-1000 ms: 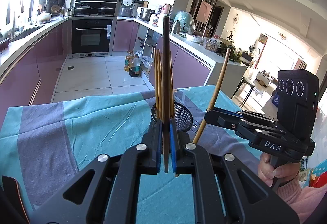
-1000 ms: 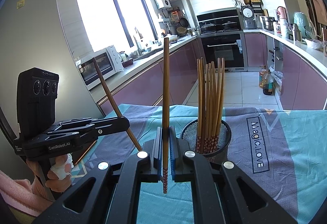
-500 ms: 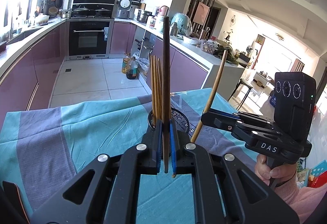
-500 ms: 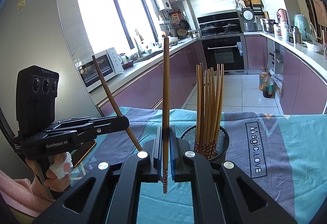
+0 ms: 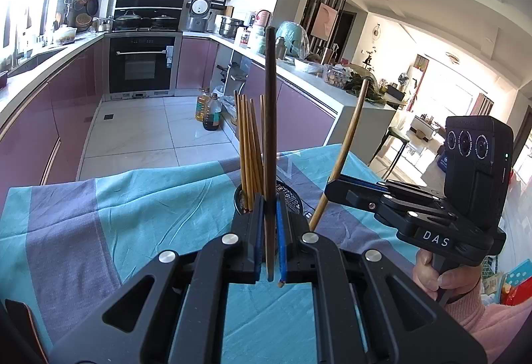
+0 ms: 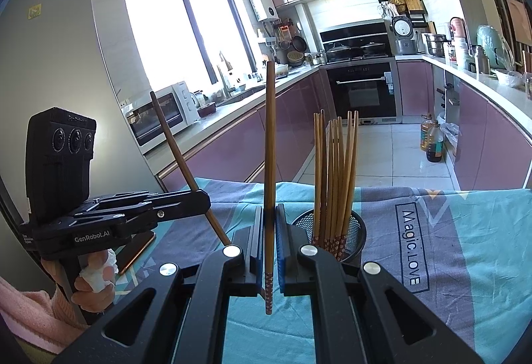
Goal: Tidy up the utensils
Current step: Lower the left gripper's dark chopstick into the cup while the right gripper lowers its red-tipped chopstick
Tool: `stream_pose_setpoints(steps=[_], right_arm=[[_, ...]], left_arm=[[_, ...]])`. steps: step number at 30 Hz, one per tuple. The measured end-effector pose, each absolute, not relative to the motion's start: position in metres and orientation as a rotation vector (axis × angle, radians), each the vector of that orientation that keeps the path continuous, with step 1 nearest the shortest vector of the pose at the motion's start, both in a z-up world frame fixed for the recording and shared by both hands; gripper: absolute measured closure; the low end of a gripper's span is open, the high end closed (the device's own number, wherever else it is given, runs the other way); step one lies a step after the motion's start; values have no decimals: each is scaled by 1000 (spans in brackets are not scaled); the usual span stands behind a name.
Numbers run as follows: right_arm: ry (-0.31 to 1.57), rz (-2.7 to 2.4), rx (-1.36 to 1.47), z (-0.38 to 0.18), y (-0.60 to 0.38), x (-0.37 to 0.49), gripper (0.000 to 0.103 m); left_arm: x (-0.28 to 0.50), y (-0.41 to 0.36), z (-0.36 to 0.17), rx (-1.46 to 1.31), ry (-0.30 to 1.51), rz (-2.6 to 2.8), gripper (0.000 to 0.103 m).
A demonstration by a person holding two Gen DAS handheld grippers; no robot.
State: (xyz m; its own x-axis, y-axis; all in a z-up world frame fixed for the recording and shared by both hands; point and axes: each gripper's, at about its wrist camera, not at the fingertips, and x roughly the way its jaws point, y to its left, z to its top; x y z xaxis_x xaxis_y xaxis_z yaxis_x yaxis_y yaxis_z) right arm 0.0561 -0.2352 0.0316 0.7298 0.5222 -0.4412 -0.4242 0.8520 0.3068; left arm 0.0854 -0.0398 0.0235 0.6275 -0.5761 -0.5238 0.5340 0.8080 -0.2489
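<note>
Plainly, each gripper had closed on a single chopstick held upright. The left gripper [image 5: 270,239] pinched a dark chopstick [image 5: 270,131] between its blue pads, and the right gripper [image 6: 270,251] clamped a brown chopstick with a patterned tip [image 6: 270,164]. A black mesh holder [image 6: 352,231] stood on the teal-and-grey cloth covering the surface [image 6: 465,264], just beyond both grippers, already carrying a bundle of chopsticks [image 6: 335,178]. The step in hand looked like loading the last sticks into that holder. Next, each stick would need carrying over the rim, lowering tip-first among the others, then releasing.
</note>
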Motion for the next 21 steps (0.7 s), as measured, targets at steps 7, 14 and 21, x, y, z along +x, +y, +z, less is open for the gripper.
stream_pose_setpoints(steps=[7, 14, 21], right_arm=[[529, 525, 188, 35, -238, 57, 97], [517, 524, 186, 38, -240, 58, 97], [507, 525, 181, 41, -241, 57, 97]], left_arm=[[89, -40, 25, -71, 619, -643, 95], [90, -40, 29, -71, 607, -651, 95], [91, -42, 31, -69, 604, -656, 95]])
